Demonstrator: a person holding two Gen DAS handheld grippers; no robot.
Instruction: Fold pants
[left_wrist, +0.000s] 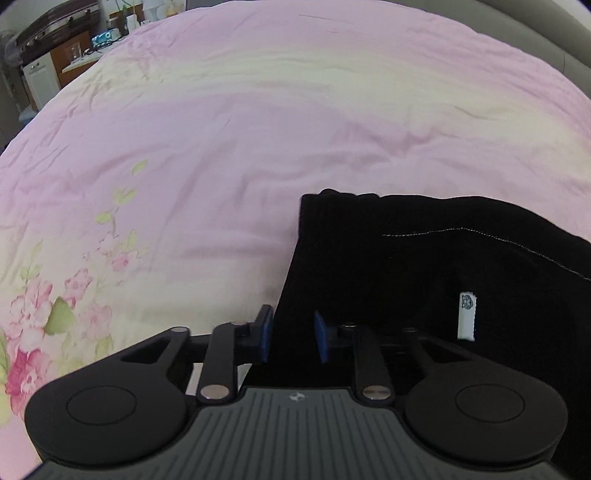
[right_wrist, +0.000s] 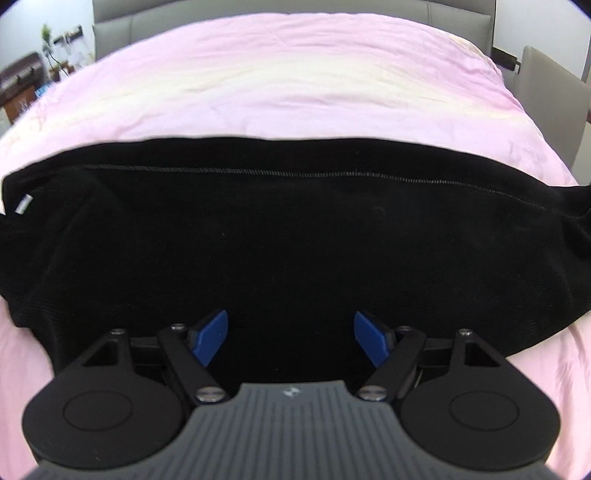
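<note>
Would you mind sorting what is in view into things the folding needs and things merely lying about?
Needed: black pants; left gripper, closing on their edge; right gripper, open above them; pink bedspread.
Lying about: headboard; dresser; potted plant.

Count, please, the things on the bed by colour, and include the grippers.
Black pants: 1
White label on the pants: 1
Pink floral bedcover: 1
Black grippers with blue pads: 2, the left gripper and the right gripper
Total: 5
</note>
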